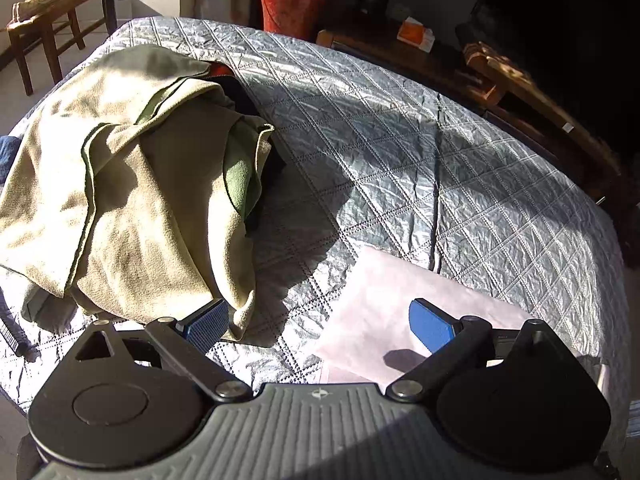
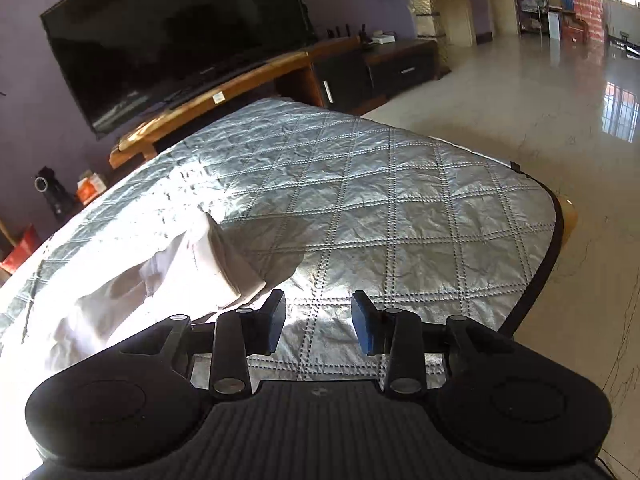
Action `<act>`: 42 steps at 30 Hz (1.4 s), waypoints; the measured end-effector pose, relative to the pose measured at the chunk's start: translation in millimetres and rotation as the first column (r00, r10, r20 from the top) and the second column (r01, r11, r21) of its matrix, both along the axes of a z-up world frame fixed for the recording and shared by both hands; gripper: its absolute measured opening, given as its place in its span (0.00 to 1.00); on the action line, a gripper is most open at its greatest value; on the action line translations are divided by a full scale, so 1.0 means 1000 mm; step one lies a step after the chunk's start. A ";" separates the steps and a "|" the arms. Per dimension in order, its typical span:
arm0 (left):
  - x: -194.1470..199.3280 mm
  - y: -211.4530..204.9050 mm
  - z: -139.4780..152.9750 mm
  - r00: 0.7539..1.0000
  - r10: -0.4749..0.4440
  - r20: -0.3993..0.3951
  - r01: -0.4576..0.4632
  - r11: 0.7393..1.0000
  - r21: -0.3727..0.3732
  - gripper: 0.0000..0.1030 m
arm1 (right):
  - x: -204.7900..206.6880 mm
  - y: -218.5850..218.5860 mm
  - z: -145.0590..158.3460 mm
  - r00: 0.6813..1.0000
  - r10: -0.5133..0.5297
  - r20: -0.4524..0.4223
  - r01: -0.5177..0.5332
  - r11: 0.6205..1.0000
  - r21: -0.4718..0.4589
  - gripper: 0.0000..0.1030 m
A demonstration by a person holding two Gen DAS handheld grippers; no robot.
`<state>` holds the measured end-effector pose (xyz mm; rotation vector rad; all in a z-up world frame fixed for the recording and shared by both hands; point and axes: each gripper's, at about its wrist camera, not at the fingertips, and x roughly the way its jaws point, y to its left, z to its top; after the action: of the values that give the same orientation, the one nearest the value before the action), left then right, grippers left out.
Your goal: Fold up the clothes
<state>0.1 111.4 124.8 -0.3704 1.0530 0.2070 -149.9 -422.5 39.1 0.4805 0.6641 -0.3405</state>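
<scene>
A crumpled pale green fleece garment [image 1: 132, 184] lies in a heap on the left of the quilted silver bedspread [image 1: 420, 152], with dark and orange clothes partly hidden under it. A flat white garment [image 1: 400, 320] lies at the near right. My left gripper [image 1: 316, 324] is open and empty, hovering low between the two; its left pad [image 1: 208, 320] is by the fleece's hem, its right pad over the white cloth. In the right wrist view the white garment [image 2: 168, 272] lies rumpled at the left. My right gripper [image 2: 318, 320] is open and empty just right of it.
A wooden chair [image 1: 44, 20] with shoes stands at the far left. A red bucket [image 1: 288, 8] and a low wooden TV stand [image 2: 224, 92] with a large dark TV [image 2: 172, 36] stand beyond the bed. The bed's right edge [image 2: 556, 240] drops to a glossy floor.
</scene>
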 end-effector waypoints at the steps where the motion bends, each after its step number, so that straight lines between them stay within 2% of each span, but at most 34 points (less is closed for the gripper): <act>1: 0.000 -0.001 -0.001 1.000 -0.002 -0.003 0.002 1.000 0.003 0.93 | 0.001 0.007 0.004 0.999 0.038 0.010 -0.037 0.999 -0.005 0.57; 4: 0.001 -0.003 -0.002 1.000 -0.006 -0.014 0.006 1.000 0.012 0.93 | 0.015 0.042 0.018 0.982 0.184 0.037 -0.182 0.982 -0.052 0.59; 6: 0.000 -0.004 -0.003 1.000 -0.007 -0.020 0.007 1.000 0.018 0.93 | 0.026 0.078 0.024 0.948 0.314 0.050 -0.310 0.948 -0.073 0.59; 8: -0.002 0.000 -0.001 1.000 0.009 -0.011 -0.009 1.000 0.007 0.93 | 0.035 0.128 0.028 0.879 0.474 0.043 -0.468 0.877 -0.108 0.59; 11: -0.006 0.004 0.001 1.000 0.028 -0.012 -0.028 1.000 0.004 0.93 | 0.045 0.209 0.028 0.734 0.679 0.012 -0.669 0.726 -0.162 0.54; 13: -0.008 0.006 0.002 0.999 0.029 -0.017 -0.029 1.000 0.010 0.93 | 0.048 0.257 0.024 0.643 0.766 -0.010 -0.747 0.624 -0.230 0.53; 14: -0.009 0.006 0.003 1.000 0.024 -0.019 -0.023 1.000 0.013 0.93 | 0.049 0.278 0.021 0.600 0.800 -0.032 -0.777 0.572 -0.263 0.53; 17: -0.013 0.007 0.006 1.000 0.018 -0.013 -0.018 1.000 0.025 0.93 | 0.053 0.326 0.016 0.522 0.848 -0.094 -0.816 0.464 -0.345 0.51; 20: -0.018 0.012 0.010 1.000 0.030 -0.001 -0.030 0.999 0.034 0.93 | 0.057 0.351 0.016 0.480 0.866 -0.140 -0.820 0.387 -0.421 0.51; 24: -0.019 0.017 0.015 0.999 0.046 0.019 -0.046 0.998 0.029 0.93 | 0.070 0.371 0.001 0.432 0.866 -0.251 -0.846 0.293 -0.445 0.51; 27: -0.020 0.018 0.015 0.999 0.044 0.025 -0.044 0.999 0.024 0.93 | 0.081 0.377 -0.011 0.424 0.858 -0.290 -0.855 0.274 -0.440 0.51; 31: -0.020 0.021 0.016 0.998 0.045 0.031 -0.046 0.999 0.011 0.93 | 0.087 0.386 -0.014 0.405 0.865 -0.296 -0.852 0.239 -0.465 0.50; 32: -0.020 0.022 0.016 0.998 0.049 0.033 -0.049 0.999 0.006 0.93 | 0.089 0.388 -0.014 0.394 0.868 -0.301 -0.856 0.228 -0.464 0.47; 35: -0.020 0.024 0.014 0.998 0.053 0.032 -0.053 0.999 -0.007 0.93 | 0.093 0.395 -0.013 0.359 0.880 -0.312 -0.869 0.193 -0.455 0.02; 37: -0.019 0.023 0.014 0.998 0.047 0.032 -0.047 0.999 -0.008 0.93 | 0.093 0.394 -0.009 0.357 0.887 -0.294 -0.867 0.197 -0.459 0.01; 40: -0.019 0.024 0.014 0.998 0.050 0.034 -0.050 0.999 -0.012 0.93 | 0.089 0.386 0.007 0.365 0.901 -0.236 -0.862 0.231 -0.452 0.01; 42: -0.019 0.025 0.014 0.998 0.061 0.035 -0.060 0.998 -0.019 0.93 | 0.079 0.379 0.021 0.361 0.910 -0.205 -0.853 0.233 -0.467 0.01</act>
<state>-19.1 136.8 138.8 -0.4210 1.0097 0.2441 -71.3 -43.2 60.5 -0.4656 0.6049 0.6436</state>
